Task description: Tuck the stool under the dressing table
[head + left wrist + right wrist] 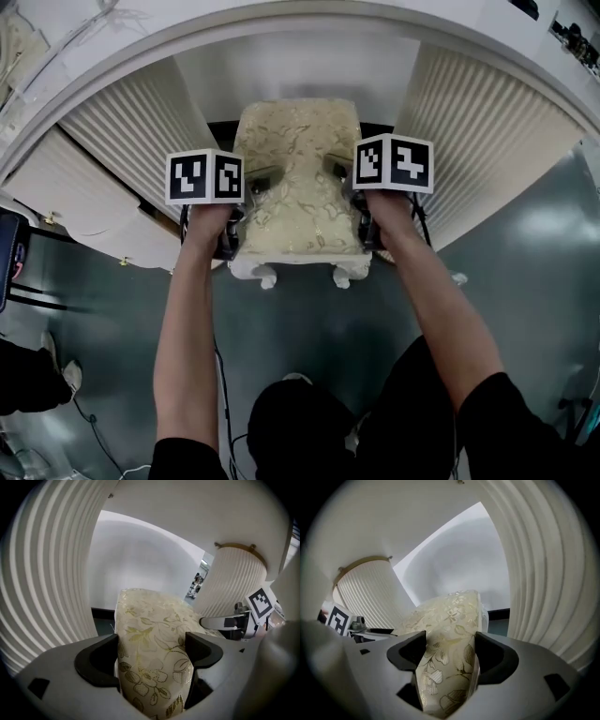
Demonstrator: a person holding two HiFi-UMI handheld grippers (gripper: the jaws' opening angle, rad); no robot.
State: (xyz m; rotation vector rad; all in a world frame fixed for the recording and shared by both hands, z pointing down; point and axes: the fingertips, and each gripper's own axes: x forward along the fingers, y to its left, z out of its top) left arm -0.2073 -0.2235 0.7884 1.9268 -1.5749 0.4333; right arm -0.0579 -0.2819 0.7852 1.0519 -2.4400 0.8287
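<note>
2 grippers showed in the head view, the left gripper [255, 180] and right gripper [339, 172] clamped on opposite side edges of the stool [298, 202]. It sat at frame centre, its far half already between the dressing table's [309, 28] fluted pedestals [131, 122], its front legs [267, 274] outside. Pushing well probably meant driving both sides evenly, straight up-frame, so neither corner struck a pedestal.

Left gripper view: the floral seat cushion [150, 620] filled the lower centre, with the black fingers [98, 660] narrowly apart and pinching its edge. A firm, level hold seemed wise.

Right gripper view: the fingers [494, 658] likewise squeezed the seat cushion [447, 616], with 1 of the fluted pedestals [543, 573] close at right.
</note>
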